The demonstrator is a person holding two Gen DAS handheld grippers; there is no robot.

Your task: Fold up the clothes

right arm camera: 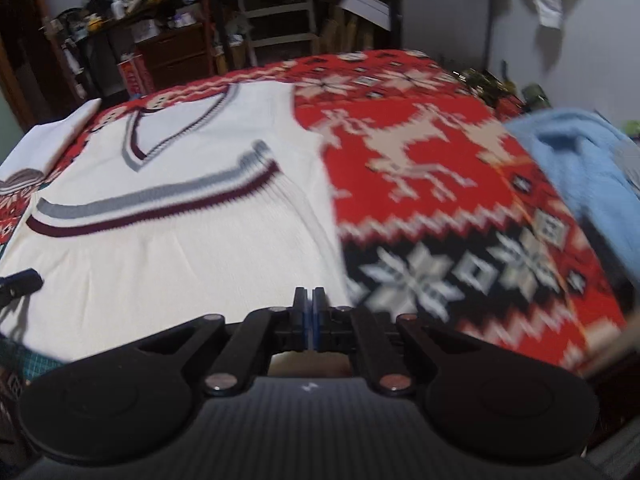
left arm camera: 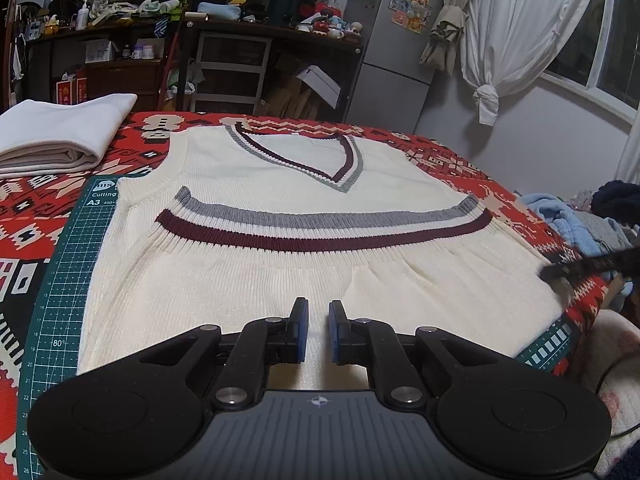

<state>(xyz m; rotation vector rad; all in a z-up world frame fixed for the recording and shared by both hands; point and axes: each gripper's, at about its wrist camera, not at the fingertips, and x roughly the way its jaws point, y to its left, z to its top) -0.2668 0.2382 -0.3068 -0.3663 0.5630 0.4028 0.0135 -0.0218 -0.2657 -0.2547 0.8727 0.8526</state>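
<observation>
Left gripper (left arm camera: 318, 330) spread over vest (left arm camera: 280, 272) fold | right gripper (right arm camera: 313, 318) pressed together, empty | step: second fold | next: pinch side edge.

Cream V-neck knit vest (left arm camera: 304, 216), grey and maroon stripes, flat, lower part folded up.

Cream vest (left arm camera: 280, 272) striped grey and maroon; red, seemingly reindeer-patterned blanket (right arm camera: 440, 184).

Ribbed cream knit vest (left arm camera: 280, 272), soft and matt; woven patterned blanket (right arm camera: 440, 184); smooth green cutting mat (left arm camera: 68, 280); matt black plastic left gripper (left arm camera: 318, 330), blue pads (left arm camera: 303, 332).
</observation>
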